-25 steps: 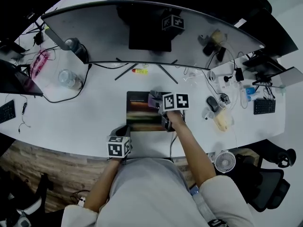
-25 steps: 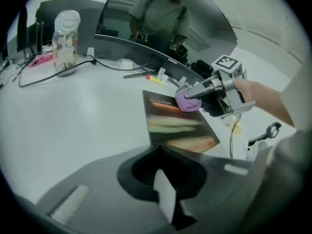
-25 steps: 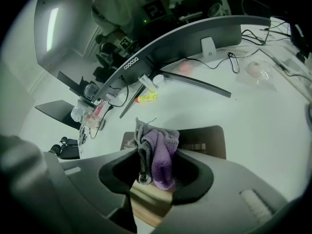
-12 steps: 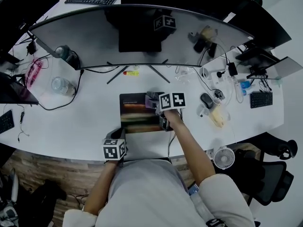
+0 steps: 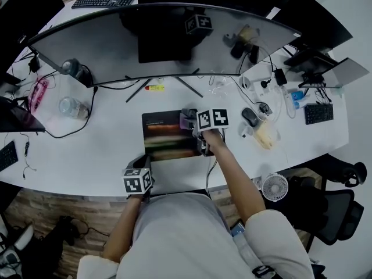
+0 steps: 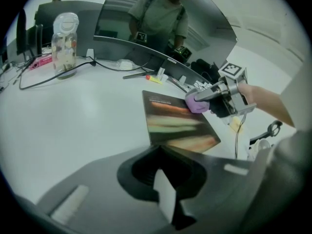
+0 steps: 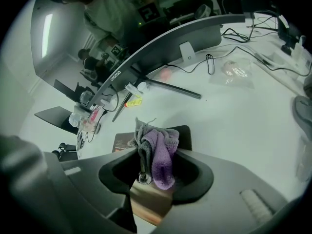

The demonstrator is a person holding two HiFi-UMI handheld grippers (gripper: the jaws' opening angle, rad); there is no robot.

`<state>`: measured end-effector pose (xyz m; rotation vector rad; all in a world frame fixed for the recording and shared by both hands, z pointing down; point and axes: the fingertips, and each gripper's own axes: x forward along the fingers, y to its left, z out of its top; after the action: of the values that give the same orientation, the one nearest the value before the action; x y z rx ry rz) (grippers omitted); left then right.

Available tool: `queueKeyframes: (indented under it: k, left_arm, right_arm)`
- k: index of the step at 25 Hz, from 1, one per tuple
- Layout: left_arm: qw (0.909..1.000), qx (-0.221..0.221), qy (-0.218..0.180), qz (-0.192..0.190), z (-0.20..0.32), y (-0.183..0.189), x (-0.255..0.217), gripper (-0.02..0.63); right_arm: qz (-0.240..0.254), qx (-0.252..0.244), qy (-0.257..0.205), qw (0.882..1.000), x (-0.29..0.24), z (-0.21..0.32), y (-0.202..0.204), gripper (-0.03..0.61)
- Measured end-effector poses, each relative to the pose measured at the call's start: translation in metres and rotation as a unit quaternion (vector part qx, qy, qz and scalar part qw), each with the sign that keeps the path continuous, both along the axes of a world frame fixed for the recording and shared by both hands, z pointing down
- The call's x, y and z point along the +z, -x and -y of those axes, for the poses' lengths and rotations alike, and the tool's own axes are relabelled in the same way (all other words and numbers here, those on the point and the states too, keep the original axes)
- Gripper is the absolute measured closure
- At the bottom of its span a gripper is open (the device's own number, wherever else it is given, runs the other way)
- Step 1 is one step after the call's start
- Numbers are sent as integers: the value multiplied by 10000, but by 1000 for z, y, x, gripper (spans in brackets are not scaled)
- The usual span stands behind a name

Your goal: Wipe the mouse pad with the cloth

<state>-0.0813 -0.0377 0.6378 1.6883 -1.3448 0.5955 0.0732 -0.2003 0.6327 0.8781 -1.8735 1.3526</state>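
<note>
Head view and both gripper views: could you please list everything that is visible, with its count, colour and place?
desk: one, white, under everything
monitor: one, grey, curved, back of desk
mouse pad: one, dark with pale streaks, desk centre
cloth: one, purple and grey, over the pad's far right corner
jar: one, clear, left of pad
mouse: one, dark, right of pad
keyboards: at least two, black, behind monitor and far right
fan: one, white, near the desk's front edge, right
left gripper: one, dark, empty, jaws nearly together, at desk front
right gripper: one, dark, shut on the cloth
</note>
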Motion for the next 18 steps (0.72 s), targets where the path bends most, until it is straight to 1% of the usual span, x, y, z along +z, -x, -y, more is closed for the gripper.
queueKeyframes:
  k: [18]
  left_arm:
    - [9999,91,38,49,-1,-2,-1,614]
  right_arm:
    - [2,125,118,9999,1,2,-24,396]
